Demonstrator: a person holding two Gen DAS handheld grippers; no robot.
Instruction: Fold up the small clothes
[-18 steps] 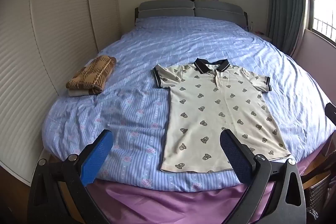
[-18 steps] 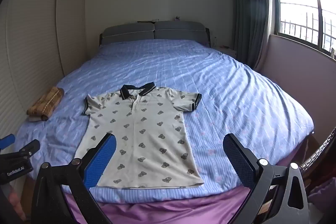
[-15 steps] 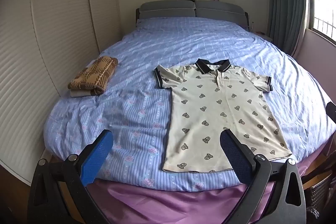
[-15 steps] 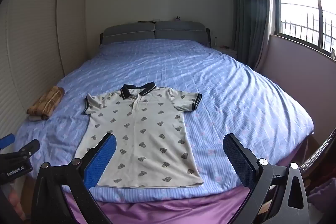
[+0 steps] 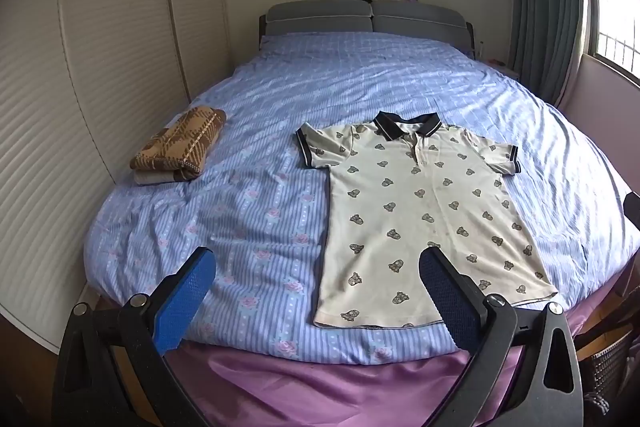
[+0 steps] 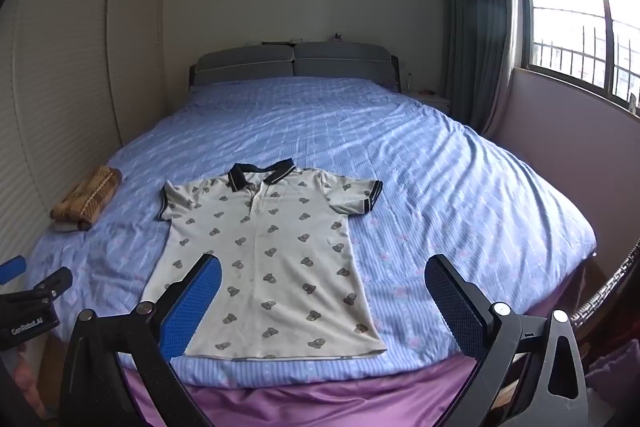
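Observation:
A cream polo shirt (image 5: 420, 211) with a dark collar and small bear prints lies flat, front up, on the blue bed, hem toward me. It also shows in the right wrist view (image 6: 268, 251). My left gripper (image 5: 316, 291) is open and empty, held above the foot of the bed, left of the shirt's hem. My right gripper (image 6: 322, 295) is open and empty above the hem's right part. The left gripper's body (image 6: 32, 303) shows at the left edge of the right wrist view.
A folded brown patterned cloth (image 5: 180, 145) lies on another folded piece at the bed's left side, also in the right wrist view (image 6: 86, 197). The blue striped bedspread (image 5: 380, 79) covers the bed. White wardrobe doors (image 5: 80, 67) stand left, a window (image 6: 580, 7) right.
The left gripper has shifted slightly, so the shirt and folded cloth sit a little lower and further right in its view. The right gripper has barely moved. Both stay open.

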